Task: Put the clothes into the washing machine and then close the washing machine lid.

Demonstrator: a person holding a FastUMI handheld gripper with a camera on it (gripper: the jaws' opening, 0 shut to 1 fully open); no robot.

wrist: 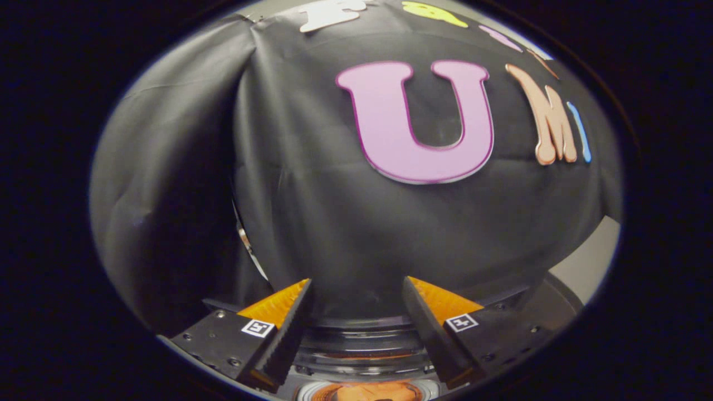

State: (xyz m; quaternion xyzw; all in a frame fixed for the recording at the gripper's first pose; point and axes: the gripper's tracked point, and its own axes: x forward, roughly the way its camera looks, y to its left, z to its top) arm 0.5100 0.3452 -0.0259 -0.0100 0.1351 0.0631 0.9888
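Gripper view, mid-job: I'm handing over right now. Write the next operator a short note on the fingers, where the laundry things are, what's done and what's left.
Gripper: fingers open, nothing between them, pointing at the booth's black cloth wall.
Washing machine: its rounded glass rim sits low between and just below the fingers.
Clothes: something orange shows through the round opening beneath the fingers, probably the clothes already inside; too little is visible to be sure.
Done: likely the loading, judged by that orange patch.
Left: confirm nothing is left outside, then close the lid. The lid's state cannot be told from this view.

Creased black cloth wall [184, 184] hangs ahead, pale surface [593, 259] beside it.
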